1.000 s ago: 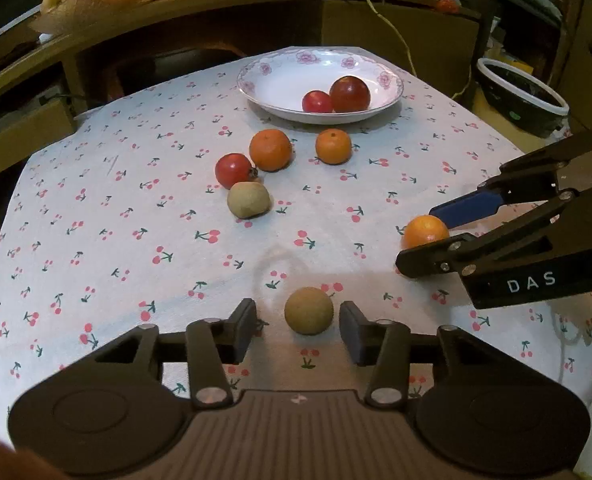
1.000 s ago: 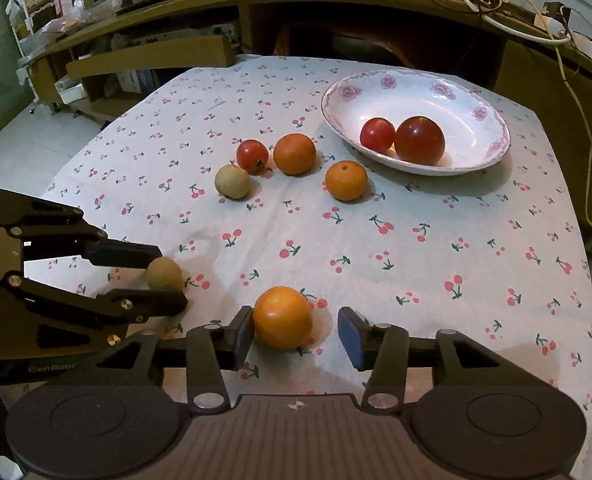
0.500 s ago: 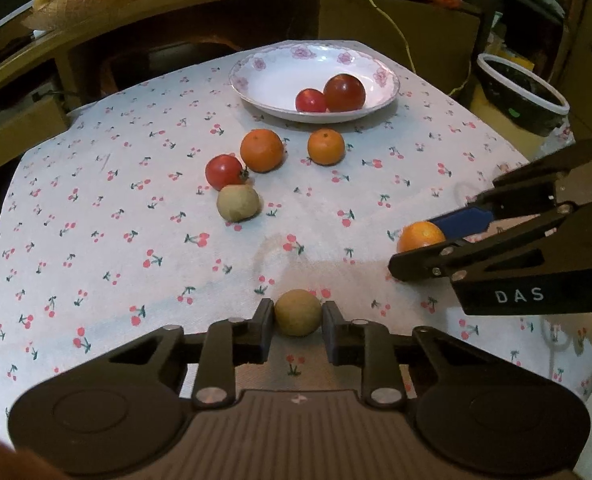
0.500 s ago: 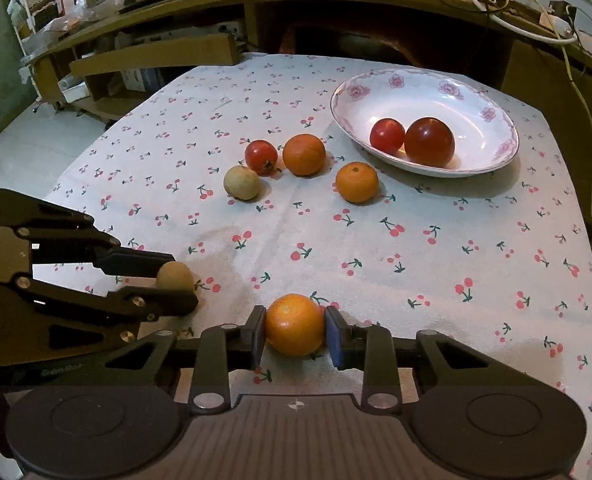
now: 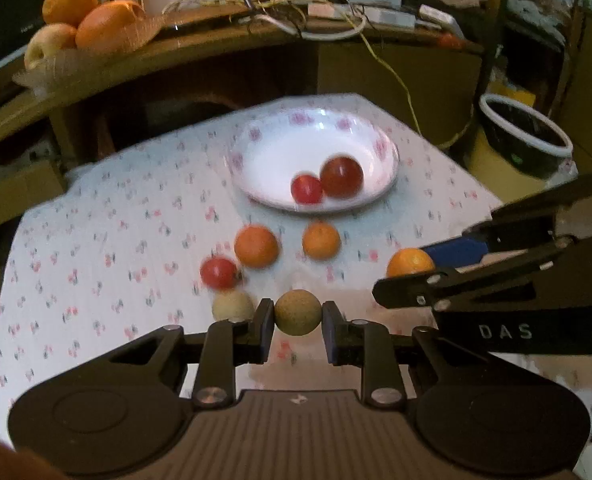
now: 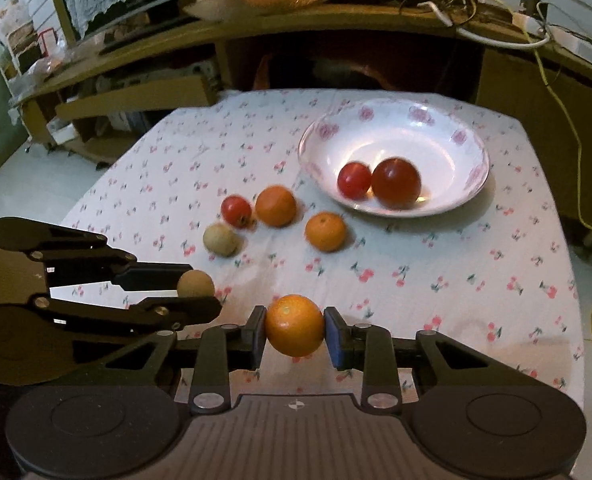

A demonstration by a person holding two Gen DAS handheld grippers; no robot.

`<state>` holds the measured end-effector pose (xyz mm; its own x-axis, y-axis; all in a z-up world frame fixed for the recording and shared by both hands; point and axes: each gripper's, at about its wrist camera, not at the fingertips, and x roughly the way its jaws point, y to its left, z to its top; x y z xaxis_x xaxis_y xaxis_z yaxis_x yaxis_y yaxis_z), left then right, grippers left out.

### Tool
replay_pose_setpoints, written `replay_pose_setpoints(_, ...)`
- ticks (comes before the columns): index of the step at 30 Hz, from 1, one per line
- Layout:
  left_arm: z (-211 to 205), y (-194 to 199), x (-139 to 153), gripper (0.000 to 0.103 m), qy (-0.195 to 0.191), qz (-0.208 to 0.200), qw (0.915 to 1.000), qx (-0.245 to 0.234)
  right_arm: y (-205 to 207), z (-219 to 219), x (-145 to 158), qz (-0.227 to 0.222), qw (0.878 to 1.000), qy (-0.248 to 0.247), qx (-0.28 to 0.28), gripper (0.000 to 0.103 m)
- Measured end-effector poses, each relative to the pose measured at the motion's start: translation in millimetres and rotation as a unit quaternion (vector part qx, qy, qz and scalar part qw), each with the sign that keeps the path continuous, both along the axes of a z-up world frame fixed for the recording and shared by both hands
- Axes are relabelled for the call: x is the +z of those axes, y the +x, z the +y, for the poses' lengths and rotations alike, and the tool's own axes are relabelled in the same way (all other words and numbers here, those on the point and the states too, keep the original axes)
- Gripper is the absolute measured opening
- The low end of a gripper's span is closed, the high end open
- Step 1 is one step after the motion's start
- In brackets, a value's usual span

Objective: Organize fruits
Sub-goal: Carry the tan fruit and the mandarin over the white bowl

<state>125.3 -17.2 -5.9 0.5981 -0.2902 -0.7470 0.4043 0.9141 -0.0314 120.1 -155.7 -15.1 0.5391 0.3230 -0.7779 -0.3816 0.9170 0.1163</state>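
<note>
While clamped: orange between hand-held gripper pads.

The table, under a cherry-print cloth, carries a white bowl upper right and four loose fruits mid-frame.

"DAS" on right gripper

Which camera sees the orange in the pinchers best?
The right wrist view: the orange sits big and whole between the right gripper pads. The left wrist view shows it smaller, partly hidden behind a finger.
</note>
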Motion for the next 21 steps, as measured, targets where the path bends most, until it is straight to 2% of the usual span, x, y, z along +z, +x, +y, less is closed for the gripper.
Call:
replay_pose_setpoints(9,-14,38,17,0.031,-0.003,-0.022,0.9997,0.009,26,-14,18,-0.025,0.999,0.012,-0.031,0.031)
replay_pose_setpoints(21,-38,104,11,0.03,0.001,-0.028,0.9994,0.02,83,-35,17,-0.041,0.995,0.014,-0.087,0.032)
